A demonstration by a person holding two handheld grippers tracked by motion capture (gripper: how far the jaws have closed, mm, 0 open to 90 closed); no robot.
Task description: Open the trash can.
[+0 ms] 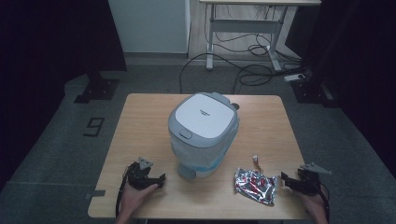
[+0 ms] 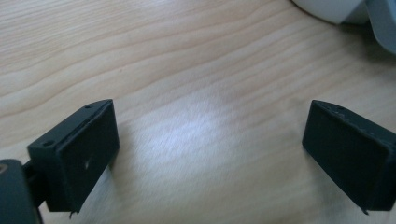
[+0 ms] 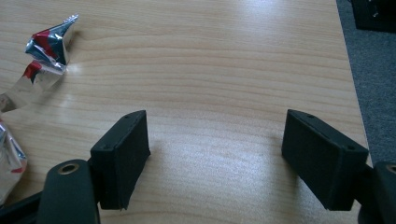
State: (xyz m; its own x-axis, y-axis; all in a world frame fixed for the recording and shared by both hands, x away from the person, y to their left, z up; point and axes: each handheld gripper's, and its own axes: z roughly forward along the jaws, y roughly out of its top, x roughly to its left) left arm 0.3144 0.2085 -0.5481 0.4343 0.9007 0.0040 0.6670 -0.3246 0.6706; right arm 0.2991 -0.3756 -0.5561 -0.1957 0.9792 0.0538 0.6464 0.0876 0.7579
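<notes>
A small white and grey bin with a shut lid and a plastic liner stands in the middle of the wooden table; its pedal faces the near edge. A crumpled silver and red foil wrapper lies flat on the table to the bin's right, and its edge reaches into the right gripper view. My left gripper rests near the front left edge, open, with bare wood between its jaws. My right gripper sits just right of the wrapper, open and holding nothing.
A small scrap lies behind the wrapper. The bin's base shows at the top right of the left gripper view. The table's right edge drops to grey floor. Beyond the table stand a desk frame and loose cables.
</notes>
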